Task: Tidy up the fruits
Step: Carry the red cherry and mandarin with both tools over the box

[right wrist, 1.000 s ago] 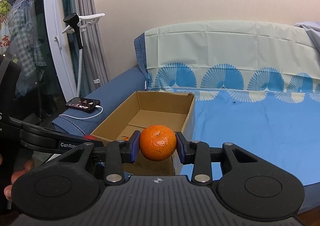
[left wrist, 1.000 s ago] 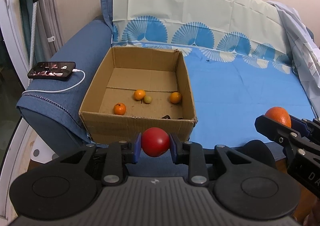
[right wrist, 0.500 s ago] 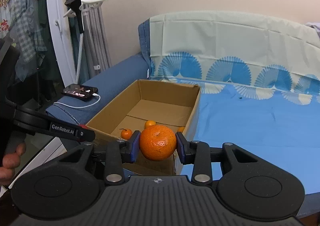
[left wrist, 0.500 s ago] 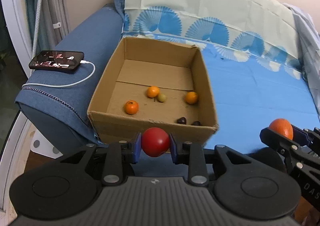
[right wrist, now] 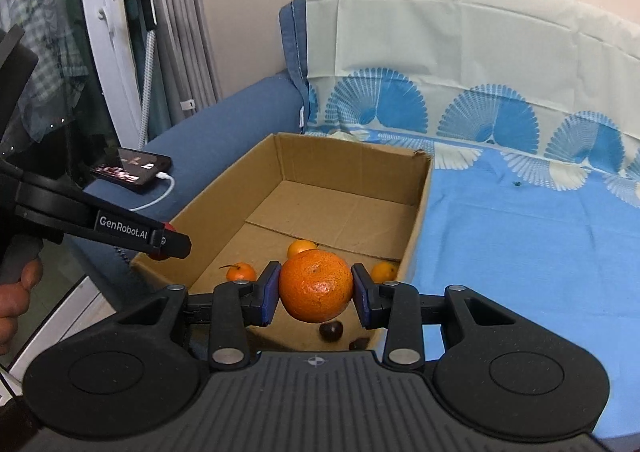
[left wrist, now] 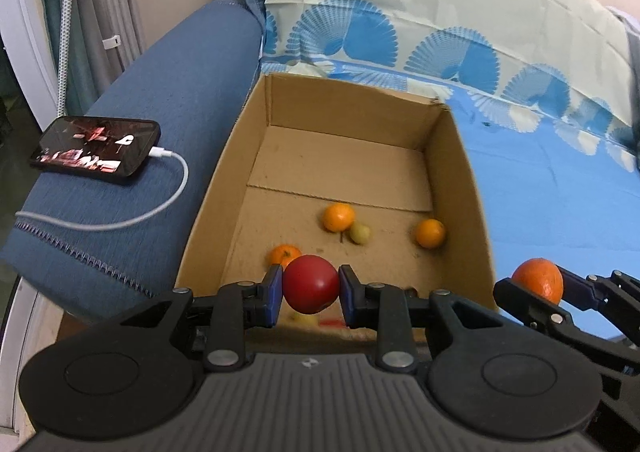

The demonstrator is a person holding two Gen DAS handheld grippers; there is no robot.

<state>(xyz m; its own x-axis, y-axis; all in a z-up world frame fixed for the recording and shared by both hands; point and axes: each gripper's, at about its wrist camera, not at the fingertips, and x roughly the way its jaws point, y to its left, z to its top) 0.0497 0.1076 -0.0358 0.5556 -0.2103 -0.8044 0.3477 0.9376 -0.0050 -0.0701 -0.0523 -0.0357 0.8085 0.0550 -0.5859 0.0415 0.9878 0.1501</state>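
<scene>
Red fruit [left wrist: 311, 284] pinched between the blue pads [left wrist: 273, 295] of the left gripper [left wrist: 310, 294], held over the near edge of the box [left wrist: 460, 171]. Clamped from both sides, pads touching its skin, fruit clear of the cardboard below. Seen from the right wrist view only as a red sliver [right wrist: 170, 228] behind the left gripper's black finger, over the box's near left corner.

Large orange [right wrist: 316, 286] gripped the same way in the right gripper [right wrist: 316, 294], pads [right wrist: 269, 294] pressed on its left and right flanks. Hanging over the near right part of the box. From the left wrist view, visible just off the box's right wall [left wrist: 538, 279], over blue cloth [left wrist: 560, 211].

Inside the box, on its floor: three small oranges, one near the left gripper [left wrist: 284, 254], one at centre [left wrist: 339, 216], one toward the right wall [left wrist: 430, 233]. Pale yellow-green fruit [left wrist: 360, 232] touching the centre one. Two dark fruits [right wrist: 331, 330] by the near wall, below the large orange.

Box resting on a blue sofa [left wrist: 192, 91], hard against the armrest. Phone [left wrist: 96, 150] flat on the armrest, screen lit, white cable [left wrist: 160, 207] plugged in.
</scene>
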